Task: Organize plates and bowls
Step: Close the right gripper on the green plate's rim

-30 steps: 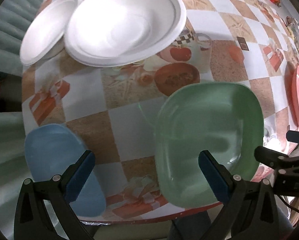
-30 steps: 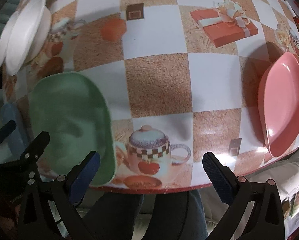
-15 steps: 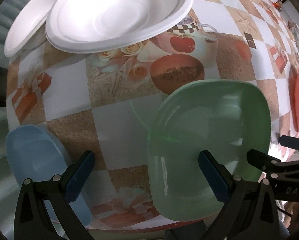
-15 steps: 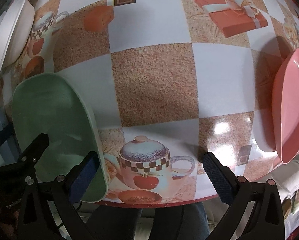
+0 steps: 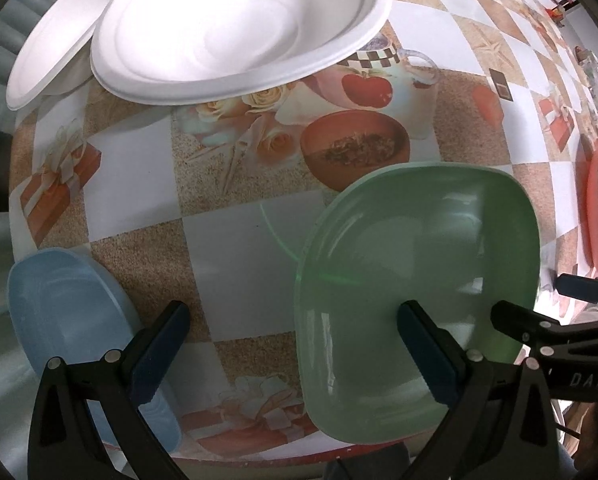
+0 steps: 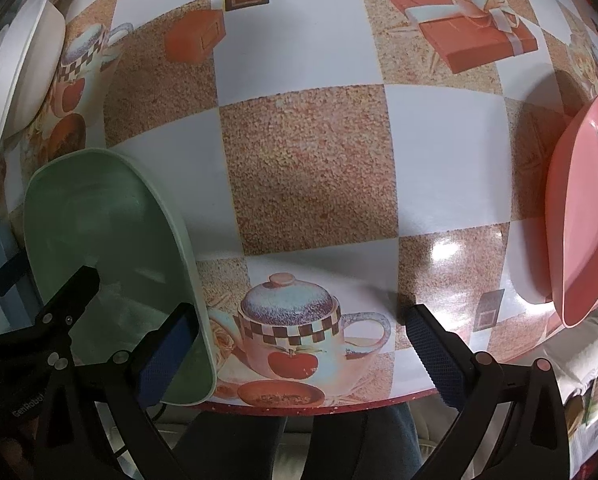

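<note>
A green plate lies at the table's near edge; it also shows in the right wrist view. My left gripper is open and empty, its right finger over the green plate's near part, its left finger beside a blue plate. My right gripper is open and empty just right of the green plate, over the near edge. A pink plate lies at the right. White foam plates are stacked at the far left.
The patterned tablecloth covers the table, and its red near edge is close under both grippers. The right gripper's fingers show at the green plate's right side in the left wrist view. A person's legs are below the edge.
Both grippers moved forward and lower toward the table. The green plate looms larger under the left gripper; the pink plate slid toward the right frame edge. No plate moved.
</note>
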